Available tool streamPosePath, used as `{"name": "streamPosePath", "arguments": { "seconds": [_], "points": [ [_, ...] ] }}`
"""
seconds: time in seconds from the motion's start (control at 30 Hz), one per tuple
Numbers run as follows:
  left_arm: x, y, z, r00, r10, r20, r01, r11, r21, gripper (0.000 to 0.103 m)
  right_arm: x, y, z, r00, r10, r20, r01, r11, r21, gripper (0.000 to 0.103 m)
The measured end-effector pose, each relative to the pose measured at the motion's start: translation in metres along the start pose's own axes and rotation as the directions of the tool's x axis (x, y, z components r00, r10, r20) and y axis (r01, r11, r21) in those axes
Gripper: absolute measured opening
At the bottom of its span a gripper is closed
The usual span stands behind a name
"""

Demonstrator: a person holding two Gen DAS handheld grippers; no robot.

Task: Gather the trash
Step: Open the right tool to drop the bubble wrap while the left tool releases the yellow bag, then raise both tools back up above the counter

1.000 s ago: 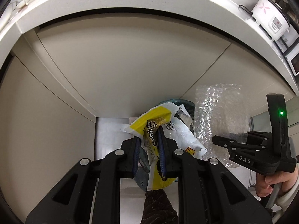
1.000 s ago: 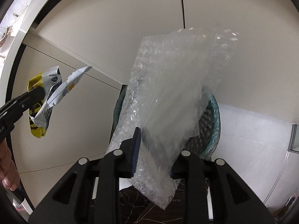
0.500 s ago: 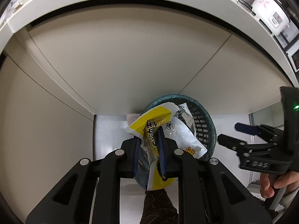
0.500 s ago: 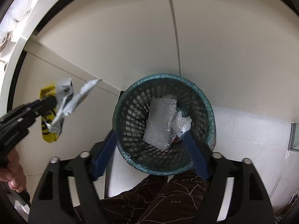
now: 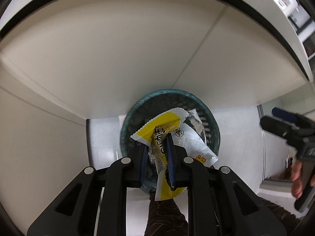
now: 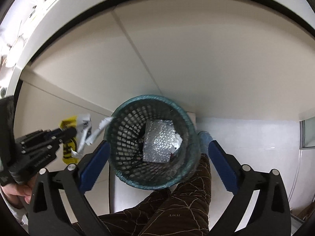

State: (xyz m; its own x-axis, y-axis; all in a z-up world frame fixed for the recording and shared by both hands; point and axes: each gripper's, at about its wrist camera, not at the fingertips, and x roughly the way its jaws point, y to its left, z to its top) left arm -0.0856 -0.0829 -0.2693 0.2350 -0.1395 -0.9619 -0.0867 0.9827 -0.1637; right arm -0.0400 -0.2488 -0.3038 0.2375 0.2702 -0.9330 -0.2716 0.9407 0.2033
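While the left claw (image 5: 156, 155) pinches a yellow-and-white wrapper (image 5: 169, 137) between its blue pads (image 5: 169, 153), it hangs over the near-left part of the basket (image 6: 189, 122) mouth; in the right view the wrapper sits beside the rim, only its silver tail reaching over it

Right claw (image 6: 157, 154): jaws opening, spread wide either side of the basket, nothing between the pads. Bubble wrap (image 6: 158, 143) lies at the basket bottom beside a small white scrap

Risks, judged:
- wrapper is light, creased film with loose flaps; let go near the rim it may catch the edge or flutter to the floor (image 6: 246, 137)
- crumpled film may cling to a pad and not drop cleanly
- basket is light and stands against the cabinet (image 5: 118, 59), just beside a trouser leg (image 6: 177, 206); a knock from either claw could tip it
- the two claws are near each other over one small opening; a clash is possible

Materials:
- wrapper: glossy printed plastic, silvery inside, jagged torn edge, crinkled
- basket: round, dark teal, open mesh wall, thick rolled rim
- bubble wrap: clear, dimpled, folded flat
- cabinet: matte cream panels, straight seams
- floor: pale, smooth
- trousers: brown cloth with thin light lines
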Motion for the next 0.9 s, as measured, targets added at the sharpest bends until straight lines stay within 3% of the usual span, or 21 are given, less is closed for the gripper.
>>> {"name": "streamPosePath", "arguments": {
  "seconds": [0.3, 0.6, 0.7, 0.9],
  "points": [
    [0.023, -0.022, 0.000, 1.000, 0.009, -0.009, -0.008, 0.999, 0.050, 0.025, -0.030, -0.024, 0.001, 0.998, -0.036, 0.044, 0.035, 0.999, 0.020, 0.095],
    [0.018, -0.025, -0.005, 1.000, -0.002, 0.016, 0.001, 0.999, 0.032, 0.070, -0.040, -0.038, 0.000, 0.998, -0.037, 0.052, 0.035, 0.998, 0.052, 0.095],
    [0.005, -0.026, -0.004, 0.999, 0.003, 0.034, -0.005, 0.999, 0.036, 0.074, -0.048, -0.040, 0.003, 0.997, -0.030, 0.067, 0.026, 0.998, 0.050, 0.095],
    [-0.052, -0.015, 0.006, 0.992, 0.012, 0.129, -0.014, 1.000, 0.015, 0.091, -0.086, -0.042, 0.016, 0.988, -0.012, 0.152, 0.007, 0.999, 0.032, 0.095]
  ]
}}
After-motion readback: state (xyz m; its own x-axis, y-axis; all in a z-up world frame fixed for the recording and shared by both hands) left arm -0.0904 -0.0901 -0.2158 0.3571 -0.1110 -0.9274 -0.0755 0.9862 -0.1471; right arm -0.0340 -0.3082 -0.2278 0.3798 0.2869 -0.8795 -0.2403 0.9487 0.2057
